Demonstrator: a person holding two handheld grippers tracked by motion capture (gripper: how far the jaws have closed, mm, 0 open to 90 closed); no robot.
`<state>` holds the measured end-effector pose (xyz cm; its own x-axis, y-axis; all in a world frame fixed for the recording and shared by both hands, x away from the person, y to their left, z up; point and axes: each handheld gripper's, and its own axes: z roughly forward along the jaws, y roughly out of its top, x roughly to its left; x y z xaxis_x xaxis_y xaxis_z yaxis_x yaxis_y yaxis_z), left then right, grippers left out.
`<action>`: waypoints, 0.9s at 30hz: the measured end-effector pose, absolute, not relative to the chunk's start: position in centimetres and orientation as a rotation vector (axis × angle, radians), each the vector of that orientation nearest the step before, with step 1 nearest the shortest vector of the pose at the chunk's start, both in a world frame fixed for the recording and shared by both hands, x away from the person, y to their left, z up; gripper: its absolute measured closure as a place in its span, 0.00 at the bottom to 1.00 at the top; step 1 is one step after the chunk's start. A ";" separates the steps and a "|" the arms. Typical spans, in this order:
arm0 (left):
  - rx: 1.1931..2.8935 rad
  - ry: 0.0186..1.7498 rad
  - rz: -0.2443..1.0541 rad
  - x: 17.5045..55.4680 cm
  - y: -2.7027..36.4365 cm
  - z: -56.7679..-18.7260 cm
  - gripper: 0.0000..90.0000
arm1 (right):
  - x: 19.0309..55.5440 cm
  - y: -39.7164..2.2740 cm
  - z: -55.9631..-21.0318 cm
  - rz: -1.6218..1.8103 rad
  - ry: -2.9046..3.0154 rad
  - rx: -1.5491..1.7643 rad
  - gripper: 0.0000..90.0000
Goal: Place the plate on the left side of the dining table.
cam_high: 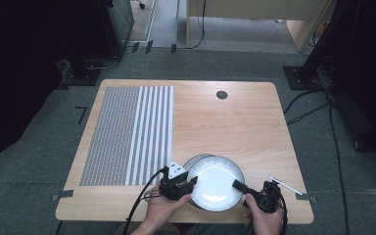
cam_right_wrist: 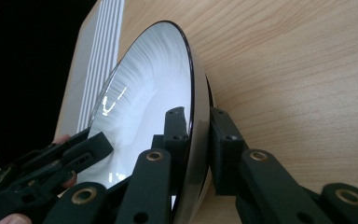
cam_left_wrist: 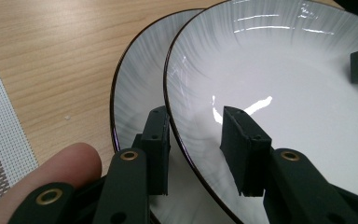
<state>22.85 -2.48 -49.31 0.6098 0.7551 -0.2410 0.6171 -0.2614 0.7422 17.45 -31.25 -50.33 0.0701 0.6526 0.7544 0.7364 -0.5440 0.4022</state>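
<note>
Near the table's front edge, my left gripper [cam_left_wrist: 193, 151] straddles the upper plate's [cam_high: 215, 183] rim, jaws apart, while my right gripper [cam_right_wrist: 196, 149] pinches its far rim. Lifting it off the lower plate [cam_left_wrist: 137, 88] seems barely begun. A woven mat [cam_high: 127, 134] lies just beside.

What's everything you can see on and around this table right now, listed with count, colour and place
Plates: two, white with dark rims, stacked offset at the near table edge.
Placemat: one, grey and white woven, left part of the table.
Table: one, light wood.
Grommet: one, dark, far side of the table.
Pen-like stick: one, white, near right corner.
Left claw: black, jaws astride the upper plate's rim.
Right claw: black, jaws on the opposite rim.
Hands: two, at the bottom edge.
</note>
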 end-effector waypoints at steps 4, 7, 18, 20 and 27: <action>1.951 1.063 0.184 22.8 -2.3 -48.8 0.68 | 17.4 -31.6 -50.6 -1.505 -1.368 -2.224 0.90; 1.948 1.054 0.165 22.8 -2.3 -48.6 0.65 | 17.4 -31.7 -50.7 -1.515 -1.334 -2.229 0.90; 1.929 1.042 0.070 23.1 -1.9 -48.1 0.55 | 17.1 -31.8 -50.0 -1.603 -1.286 -2.198 0.88; 1.926 1.047 0.071 23.1 -1.8 -47.9 0.55 | 17.1 -31.6 -49.9 -1.610 -1.290 -2.196 0.88; 1.900 1.070 0.094 23.3 -1.0 -47.0 0.55 | 17.6 -30.9 -49.3 -1.616 -1.279 -2.162 0.88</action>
<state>23.32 -0.97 -47.00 0.6185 0.7072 -0.3425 0.6370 -0.1960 0.7455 17.62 -30.89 -49.32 0.0537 0.5325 0.8447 0.6998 -0.6235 0.3485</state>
